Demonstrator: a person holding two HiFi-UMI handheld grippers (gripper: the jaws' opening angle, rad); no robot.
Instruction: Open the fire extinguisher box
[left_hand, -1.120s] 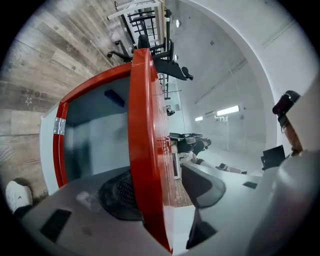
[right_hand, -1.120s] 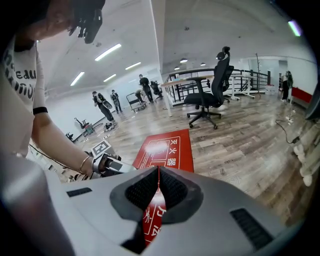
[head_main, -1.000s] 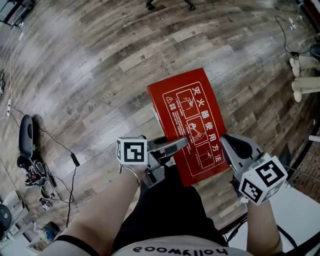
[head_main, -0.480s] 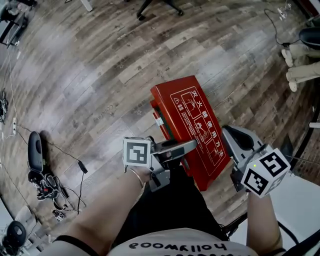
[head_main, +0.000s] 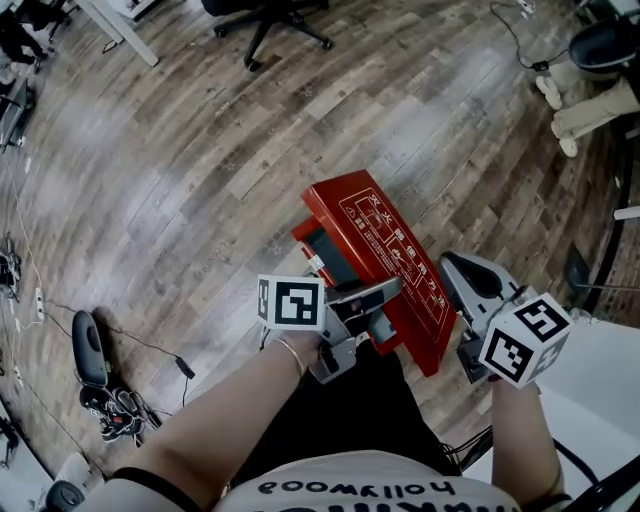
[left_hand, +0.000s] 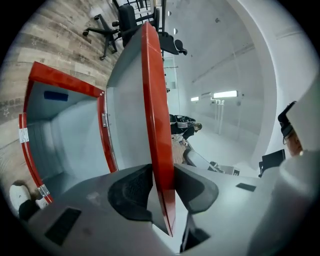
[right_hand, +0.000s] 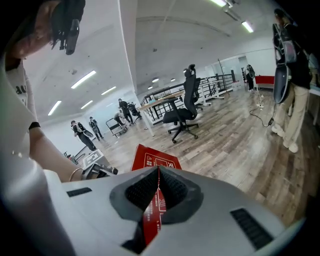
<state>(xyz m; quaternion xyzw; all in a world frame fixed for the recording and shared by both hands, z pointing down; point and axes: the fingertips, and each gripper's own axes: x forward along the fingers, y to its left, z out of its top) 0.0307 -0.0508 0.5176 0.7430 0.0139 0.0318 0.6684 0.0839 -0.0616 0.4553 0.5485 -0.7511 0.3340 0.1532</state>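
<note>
The red fire extinguisher box stands on the wood floor with its printed lid tilted up, and the grey inside shows under the lid's left edge. My left gripper holds the lid's near left edge. Its jaws have just been closing, and in the left gripper view the pads press on both faces of the lid at my left gripper, with the box's open cavity to the left. My right gripper is shut on the lid's near right edge. The right gripper view shows the lid pinched in my right gripper.
An office chair stands at the far side of the floor. Cables and a dark shoe lie at the left. A person's legs are at the top right, and a white surface lies at the right. My own legs are right behind the box.
The lid has swung up from flat, so the box's inside now shows. Both grippers have risen with it. The left jaws have narrowed onto the lid's edge.
</note>
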